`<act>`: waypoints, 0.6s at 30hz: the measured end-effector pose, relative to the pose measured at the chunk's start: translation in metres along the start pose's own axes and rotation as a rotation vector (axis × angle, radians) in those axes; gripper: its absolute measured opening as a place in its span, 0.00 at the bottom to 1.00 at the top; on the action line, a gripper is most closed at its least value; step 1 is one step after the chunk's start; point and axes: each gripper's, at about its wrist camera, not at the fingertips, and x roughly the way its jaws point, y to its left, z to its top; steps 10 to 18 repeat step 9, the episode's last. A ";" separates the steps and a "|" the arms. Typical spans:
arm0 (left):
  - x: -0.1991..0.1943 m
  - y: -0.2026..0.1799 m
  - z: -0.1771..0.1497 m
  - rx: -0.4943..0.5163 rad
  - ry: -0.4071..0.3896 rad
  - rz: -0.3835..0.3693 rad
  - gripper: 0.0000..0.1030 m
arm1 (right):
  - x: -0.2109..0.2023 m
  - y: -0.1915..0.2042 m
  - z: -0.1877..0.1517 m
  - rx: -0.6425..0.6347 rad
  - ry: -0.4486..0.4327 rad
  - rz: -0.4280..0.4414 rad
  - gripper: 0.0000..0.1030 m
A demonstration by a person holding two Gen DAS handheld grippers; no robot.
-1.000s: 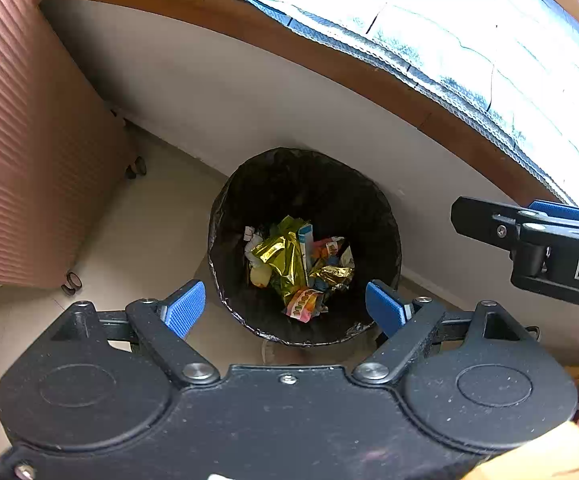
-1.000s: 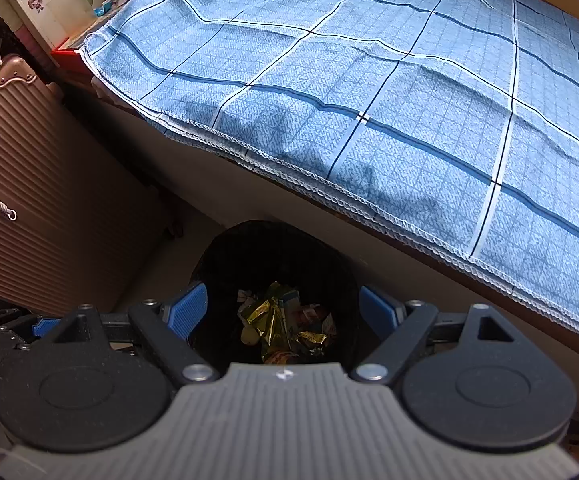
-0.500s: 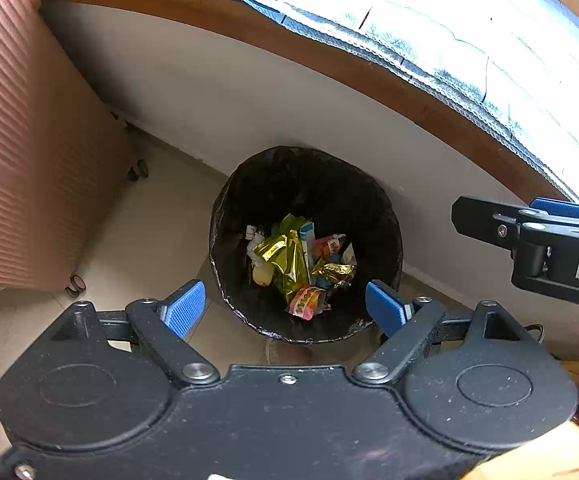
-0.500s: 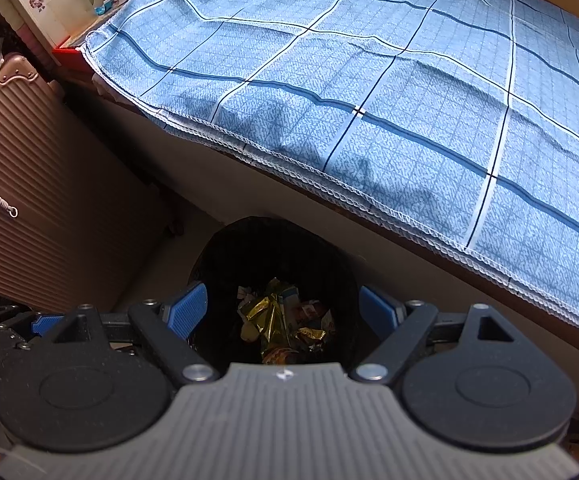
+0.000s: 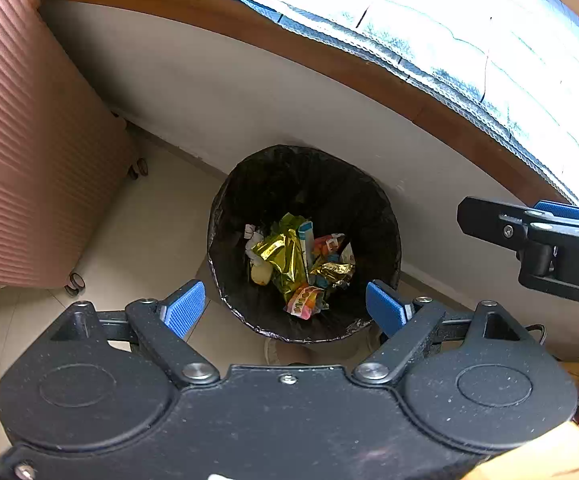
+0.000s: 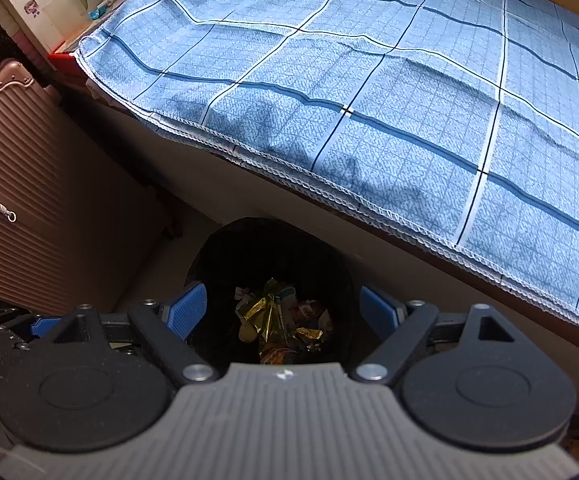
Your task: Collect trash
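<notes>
A round bin with a black liner (image 5: 305,184) (image 6: 269,240) stands on the floor against the bed's side. Inside lies trash (image 5: 297,264) (image 6: 281,320): gold foil wrappers, a small carton, coloured packets and crumpled paper. My left gripper (image 5: 285,310) hangs straight above the bin's near rim, open, with nothing between its blue pads. My right gripper (image 6: 281,307) points steeply down over the same bin, open and empty too. Its black body (image 5: 549,248) enters the left wrist view from the right.
A ribbed pink suitcase (image 5: 29,152) (image 6: 29,208) on wheels stands left of the bin. The bed with a blue checked cover (image 6: 389,100) overhangs behind it, on a wooden frame (image 5: 329,64). Pale floor tiles (image 5: 149,240) lie between suitcase and bin.
</notes>
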 end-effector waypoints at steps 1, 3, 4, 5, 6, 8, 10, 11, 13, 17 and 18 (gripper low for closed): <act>0.000 0.000 0.000 0.000 0.000 0.000 0.84 | 0.000 0.000 0.000 0.001 0.000 0.000 0.88; 0.000 0.000 0.000 0.000 -0.002 -0.002 0.84 | 0.000 0.000 0.000 0.001 0.000 0.000 0.88; 0.000 -0.001 0.000 0.001 -0.003 -0.003 0.84 | 0.000 0.000 0.000 0.000 0.000 0.000 0.88; 0.000 -0.001 0.000 0.003 -0.004 -0.003 0.84 | 0.000 0.000 0.000 0.001 0.000 0.000 0.88; 0.001 -0.002 0.001 0.005 -0.005 -0.002 0.84 | 0.000 0.000 0.000 0.002 0.000 0.000 0.88; 0.001 -0.002 0.002 0.006 -0.006 -0.002 0.84 | -0.001 -0.001 0.000 0.005 0.000 0.000 0.88; 0.001 -0.003 0.002 0.005 -0.006 -0.002 0.84 | -0.001 -0.001 0.000 0.006 -0.001 0.000 0.88; 0.001 -0.003 0.002 0.005 -0.006 -0.002 0.84 | -0.001 -0.001 0.000 0.006 -0.001 0.000 0.88; 0.001 -0.003 0.002 0.005 -0.006 -0.002 0.84 | -0.001 -0.001 0.000 0.006 -0.001 0.000 0.88; 0.001 -0.003 0.002 0.005 -0.006 -0.002 0.84 | -0.001 -0.001 0.000 0.006 -0.001 0.000 0.88; 0.001 -0.003 0.002 0.005 -0.006 -0.002 0.84 | -0.001 -0.001 0.000 0.006 -0.001 0.000 0.88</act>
